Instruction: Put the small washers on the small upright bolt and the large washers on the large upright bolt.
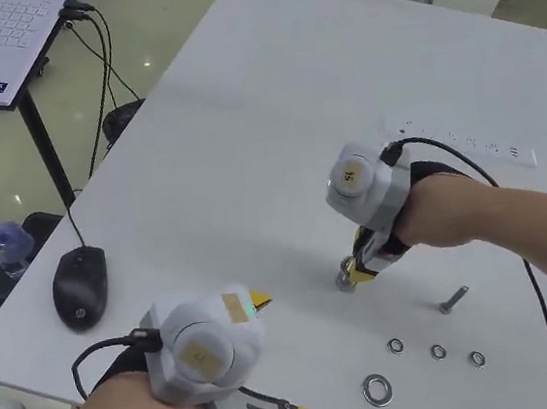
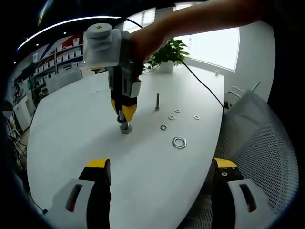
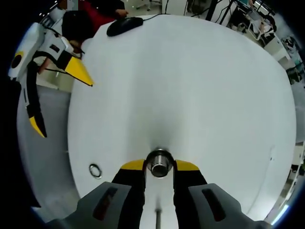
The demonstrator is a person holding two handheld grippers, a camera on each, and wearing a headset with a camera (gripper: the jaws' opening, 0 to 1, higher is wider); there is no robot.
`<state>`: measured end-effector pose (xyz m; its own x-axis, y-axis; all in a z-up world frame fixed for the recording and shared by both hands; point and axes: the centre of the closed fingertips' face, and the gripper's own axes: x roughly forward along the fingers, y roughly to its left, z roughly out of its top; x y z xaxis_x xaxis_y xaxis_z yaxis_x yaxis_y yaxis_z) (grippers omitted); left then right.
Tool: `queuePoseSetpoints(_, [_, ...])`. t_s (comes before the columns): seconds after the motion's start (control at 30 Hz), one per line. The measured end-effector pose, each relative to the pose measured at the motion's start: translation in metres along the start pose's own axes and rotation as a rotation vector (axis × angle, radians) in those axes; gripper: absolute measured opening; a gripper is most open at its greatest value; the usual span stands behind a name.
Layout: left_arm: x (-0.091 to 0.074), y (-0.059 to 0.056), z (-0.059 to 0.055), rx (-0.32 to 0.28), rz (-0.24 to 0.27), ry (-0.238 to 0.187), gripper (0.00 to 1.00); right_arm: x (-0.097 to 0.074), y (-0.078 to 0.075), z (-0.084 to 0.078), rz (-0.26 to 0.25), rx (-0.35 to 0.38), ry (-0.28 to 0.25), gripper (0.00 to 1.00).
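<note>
Near the large bolt [image 3: 159, 163], washers [image 1: 377, 390] all lie loose, small bolt [image 2: 157, 101] bare; right gripper [image 1: 355, 272] clamps the large bolt, left gripper [image 2: 160, 164] gapes empty.

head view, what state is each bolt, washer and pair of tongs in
right tongs: shut on large silver steel bolt
left tongs: open, empty
large silver steel bolt: held upright
small silver steel bolt: standing upright, no washer on it
large silver metal washer: lying flat, loose
small silver metal washers: lying flat, loose
</note>
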<state>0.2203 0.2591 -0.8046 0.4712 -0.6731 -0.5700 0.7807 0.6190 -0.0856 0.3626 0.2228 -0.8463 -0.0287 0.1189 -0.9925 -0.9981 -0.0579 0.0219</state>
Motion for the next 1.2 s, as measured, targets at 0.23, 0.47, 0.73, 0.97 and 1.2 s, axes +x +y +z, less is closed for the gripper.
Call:
queuePoseSetpoints(0.23, [-0.004, 0.001, -0.002, -0.002, 0.007, 0.01, 0.87, 0.012, -0.002, -0.001, 0.0, 0.009, 0.01, 0.21])
queuePoseSetpoints(0.47, [-0.009, 0.002, -0.005, -0.007, 0.018, 0.013, 0.86, 0.02, -0.001, -0.004, -0.002, 0.023, 0.023, 0.21])
queuePoseSetpoints(0.73, [-0.008, -0.001, -0.011, 0.003, 0.009, 0.031, 0.85, 0.02, 0.001, -0.004, -0.006, 0.022, 0.022, 0.22])
queuePoseSetpoints(0.97, [-0.008, 0.003, -0.008, -0.001, 0.011, 0.025, 0.86, 0.02, 0.002, -0.004, -0.011, -0.01, 0.027, 0.23])
queuePoseSetpoints(1.2, [-0.007, 0.006, -0.009, 0.009, 0.006, 0.032, 0.85, 0.021, 0.002, -0.002, -0.001, -0.009, 0.016, 0.24])
